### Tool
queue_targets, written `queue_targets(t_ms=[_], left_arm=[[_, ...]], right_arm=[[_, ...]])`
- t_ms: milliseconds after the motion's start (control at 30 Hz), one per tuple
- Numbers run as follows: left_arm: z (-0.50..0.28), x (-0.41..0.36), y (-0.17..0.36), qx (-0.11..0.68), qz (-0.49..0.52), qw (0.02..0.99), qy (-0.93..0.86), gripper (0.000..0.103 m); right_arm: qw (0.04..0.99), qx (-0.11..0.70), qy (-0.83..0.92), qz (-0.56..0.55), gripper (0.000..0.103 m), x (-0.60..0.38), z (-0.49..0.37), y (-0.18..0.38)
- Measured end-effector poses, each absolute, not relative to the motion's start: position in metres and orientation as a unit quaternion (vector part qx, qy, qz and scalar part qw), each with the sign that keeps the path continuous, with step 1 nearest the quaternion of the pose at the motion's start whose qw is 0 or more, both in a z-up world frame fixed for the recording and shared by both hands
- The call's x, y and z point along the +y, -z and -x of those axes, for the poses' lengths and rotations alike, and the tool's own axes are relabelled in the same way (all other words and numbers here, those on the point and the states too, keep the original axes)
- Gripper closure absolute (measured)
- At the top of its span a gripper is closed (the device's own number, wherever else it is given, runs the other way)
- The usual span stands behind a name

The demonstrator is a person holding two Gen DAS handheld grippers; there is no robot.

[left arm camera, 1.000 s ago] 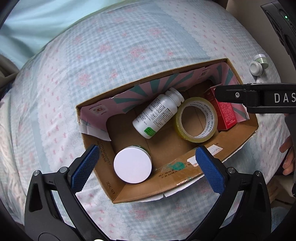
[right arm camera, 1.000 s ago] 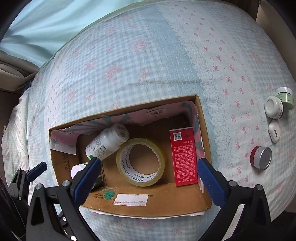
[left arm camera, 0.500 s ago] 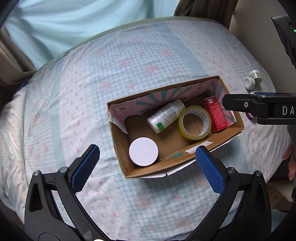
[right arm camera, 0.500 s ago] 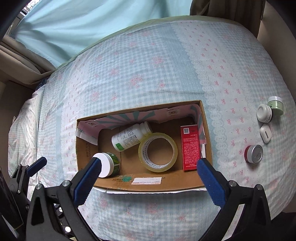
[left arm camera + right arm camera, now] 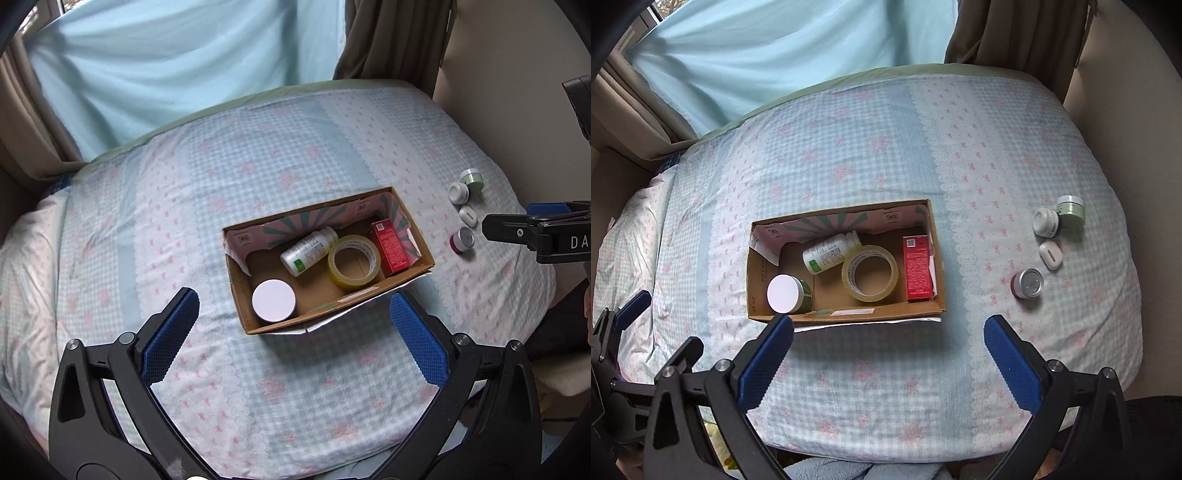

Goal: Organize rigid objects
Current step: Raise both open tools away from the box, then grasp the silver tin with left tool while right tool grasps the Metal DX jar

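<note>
- Risking a tip or roll when reaching for the loose pieces: red-and-silver tin (image 5: 1027,283), white case (image 5: 1050,254), white jar (image 5: 1047,222) and green jar (image 5: 1070,210) sitting close together on soft bedding (image 5: 879,155), so a nudged neighbour likely sliding toward the bed's edge.
- Risking a pinch of quilt along with a low tin, given the yielding surface.
- Risking a clash inside the cardboard box (image 5: 849,314): bottle (image 5: 833,252) lying on its side against the tape roll (image 5: 870,272), red carton (image 5: 917,268) along the right wall, white-lidded tub (image 5: 783,294) in the near-left corner, leaving little free floor.
- Hovering well above and short of the box, both tools pointing down at the bed.
- Left gripper (image 5: 295,326) gaping wide, gripping nothing.
- Right gripper (image 5: 888,349) likewise spread and empty, reaching in from the right in the left view, near the tin.
</note>
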State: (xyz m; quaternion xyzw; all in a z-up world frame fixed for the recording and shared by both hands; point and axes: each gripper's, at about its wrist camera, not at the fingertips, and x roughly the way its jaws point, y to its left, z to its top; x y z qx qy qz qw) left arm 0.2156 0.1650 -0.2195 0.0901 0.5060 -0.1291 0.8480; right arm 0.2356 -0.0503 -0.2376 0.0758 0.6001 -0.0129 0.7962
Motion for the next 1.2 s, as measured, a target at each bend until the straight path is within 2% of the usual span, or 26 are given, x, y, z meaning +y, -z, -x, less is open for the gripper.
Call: queue_targets(t_ms=[367,633,900,1200], left_arm=[[-0.189,0.093,0.2,0.481,-0.096,0.854,0.177,0.0],[-0.182,0.003,0.203,0.458,-0.128,0.864,0.164,0.0],[-0.201,-0.095,0.238,0.487,-0.102,0.856,0.139,0.0],[-0.206,-0.185,0.315,0.531,-0.11,0.831,0.122,0.0]], right_arm=[[0.811,0.564,0.113,-0.107,0.0,-0.149,-0.178,0.188],[0.818,0.547,0.135,-0.119,0.0,-0.24,-0.173,0.183],[0.808,0.573,0.069,-0.116,0.0,-0.324,-0.221,0.22],[0.782,0.61,0.01,-0.129,0.0,-0.371,-0.293,0.281]])
